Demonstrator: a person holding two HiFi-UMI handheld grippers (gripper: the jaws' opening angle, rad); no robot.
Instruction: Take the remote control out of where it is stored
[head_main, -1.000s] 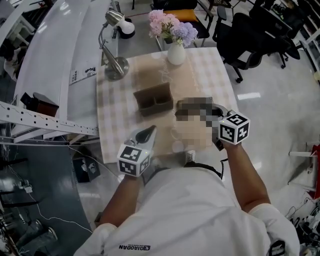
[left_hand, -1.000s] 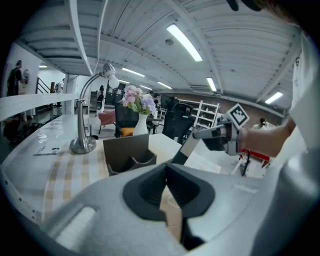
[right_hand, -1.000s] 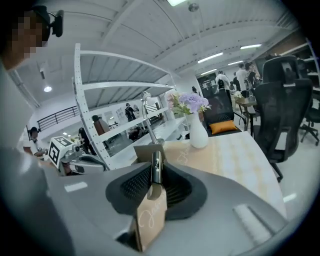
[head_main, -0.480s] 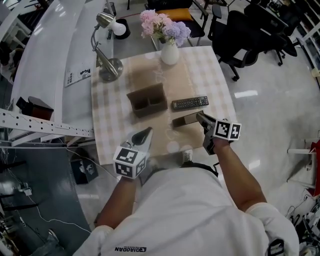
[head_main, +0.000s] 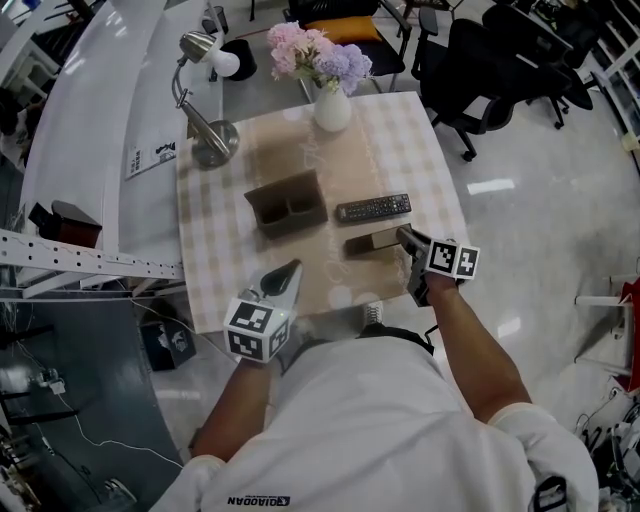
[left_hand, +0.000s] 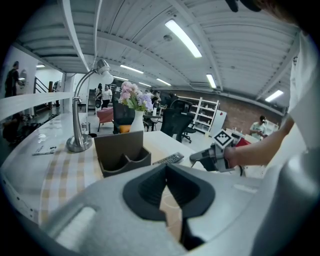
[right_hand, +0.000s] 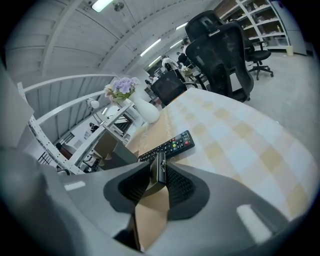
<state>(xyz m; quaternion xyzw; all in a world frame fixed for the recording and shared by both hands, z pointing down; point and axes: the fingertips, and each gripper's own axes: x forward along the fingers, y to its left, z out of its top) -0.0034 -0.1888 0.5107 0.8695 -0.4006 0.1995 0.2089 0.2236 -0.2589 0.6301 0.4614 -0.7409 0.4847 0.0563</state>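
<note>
Shirt print: "QIAODAN" with a small logo, seen upside down on the white shirt (head_main: 380, 430), at 6 o'clock in the head view.
Paper sheet (head_main: 150, 158): dark print, at 10 o'clock on the white bench (head_main: 100, 100), too small to read.
Remote control (head_main: 373, 208): button markings too small to read.

Beige-and-white checked tablecloth (head_main: 215, 240) with a plain tan strip down its middle. The remote control (head_main: 373, 208) is black, with a few red and green buttons. Dark brown organiser (head_main: 286, 203). White vase (head_main: 332, 108) of pink and lilac flowers (head_main: 315, 58). Silver lamp (head_main: 215, 142). The left gripper (head_main: 292, 267) and right gripper (head_main: 403, 236) are grey with black pads and black-and-white square markers.
</note>
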